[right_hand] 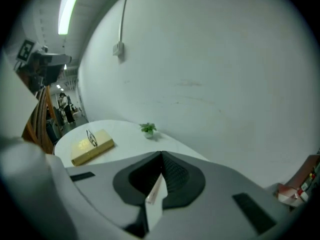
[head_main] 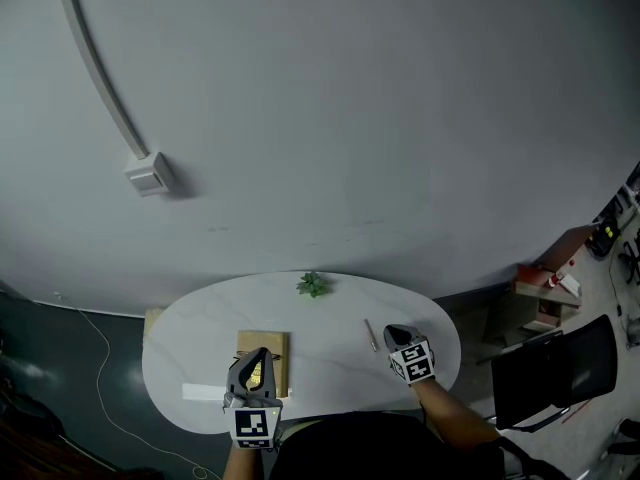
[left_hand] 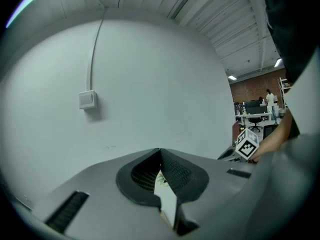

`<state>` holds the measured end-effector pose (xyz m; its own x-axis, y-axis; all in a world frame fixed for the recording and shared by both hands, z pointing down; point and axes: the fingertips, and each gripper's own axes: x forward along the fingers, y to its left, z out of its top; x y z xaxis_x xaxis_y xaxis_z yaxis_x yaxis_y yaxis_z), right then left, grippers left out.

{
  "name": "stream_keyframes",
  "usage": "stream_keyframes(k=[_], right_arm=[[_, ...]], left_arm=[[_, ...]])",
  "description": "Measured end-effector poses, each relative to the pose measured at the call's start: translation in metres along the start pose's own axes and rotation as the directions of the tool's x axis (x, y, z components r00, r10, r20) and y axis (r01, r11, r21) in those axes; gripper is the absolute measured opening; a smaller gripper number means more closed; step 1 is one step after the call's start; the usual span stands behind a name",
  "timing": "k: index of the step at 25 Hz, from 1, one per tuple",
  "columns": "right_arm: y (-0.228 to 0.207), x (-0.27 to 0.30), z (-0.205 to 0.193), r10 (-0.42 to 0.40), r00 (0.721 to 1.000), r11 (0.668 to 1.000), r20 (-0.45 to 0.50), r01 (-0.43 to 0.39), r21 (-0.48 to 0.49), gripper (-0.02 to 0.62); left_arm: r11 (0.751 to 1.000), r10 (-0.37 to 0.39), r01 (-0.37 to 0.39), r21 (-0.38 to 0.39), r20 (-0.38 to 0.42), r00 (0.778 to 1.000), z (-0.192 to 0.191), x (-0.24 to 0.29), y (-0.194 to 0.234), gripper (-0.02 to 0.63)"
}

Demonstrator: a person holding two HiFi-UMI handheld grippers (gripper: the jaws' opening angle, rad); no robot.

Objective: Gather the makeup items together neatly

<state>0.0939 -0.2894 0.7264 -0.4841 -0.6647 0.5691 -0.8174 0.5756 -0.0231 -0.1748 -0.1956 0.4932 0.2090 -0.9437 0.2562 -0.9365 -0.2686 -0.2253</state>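
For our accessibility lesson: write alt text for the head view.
Two hand-held grippers hang over a white oval table: the left gripper above a tan box, the right gripper near a thin stick. A small plant sits at the far edge.

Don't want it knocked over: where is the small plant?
Head view: the small plant sits at the white table's far edge, centred, beyond the gold box.

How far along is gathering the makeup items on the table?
Barely started. A dark looped item sits on the gold box. Nothing in hand: left gripper and right gripper are shut, empty. Remaining: the thin stick and white strip lie apart from the box.
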Motion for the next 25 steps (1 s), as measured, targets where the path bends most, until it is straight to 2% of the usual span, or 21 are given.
stream_keyframes(k=[4, 8, 12, 18, 25], right_arm=[[-0.009, -0.060, 0.049, -0.015, 0.988, 1.000, 0.152, 0.017, -0.009, 0.028], [-0.020, -0.123, 0.084, -0.052, 0.967, 0.997, 0.248, 0.066, -0.048, 0.028], [-0.027, -0.172, 0.105, -0.071, 0.953, 0.992, 0.296, 0.098, -0.077, 0.028], [-0.011, -0.219, 0.122, -0.055, 0.943, 0.988, 0.328, 0.099, -0.119, 0.028], [0.011, -0.238, 0.125, -0.048, 0.929, 0.987, 0.366, 0.100, -0.122, 0.028]], left_arm=[[1.000, 0.023, -0.023, -0.005, 0.033, 0.999, 0.011, -0.009, 0.001, 0.023], [0.999, 0.031, -0.031, -0.008, 0.066, 0.997, 0.026, -0.021, -0.008, 0.023], [1.000, 0.023, -0.021, -0.020, 0.106, 0.994, 0.041, -0.033, -0.022, 0.023], [0.997, 0.031, -0.019, -0.071, 0.179, 0.983, 0.068, -0.058, -0.036, 0.023], [0.999, 0.032, -0.028, -0.020, 0.205, 0.978, 0.084, -0.079, -0.034, 0.023]])
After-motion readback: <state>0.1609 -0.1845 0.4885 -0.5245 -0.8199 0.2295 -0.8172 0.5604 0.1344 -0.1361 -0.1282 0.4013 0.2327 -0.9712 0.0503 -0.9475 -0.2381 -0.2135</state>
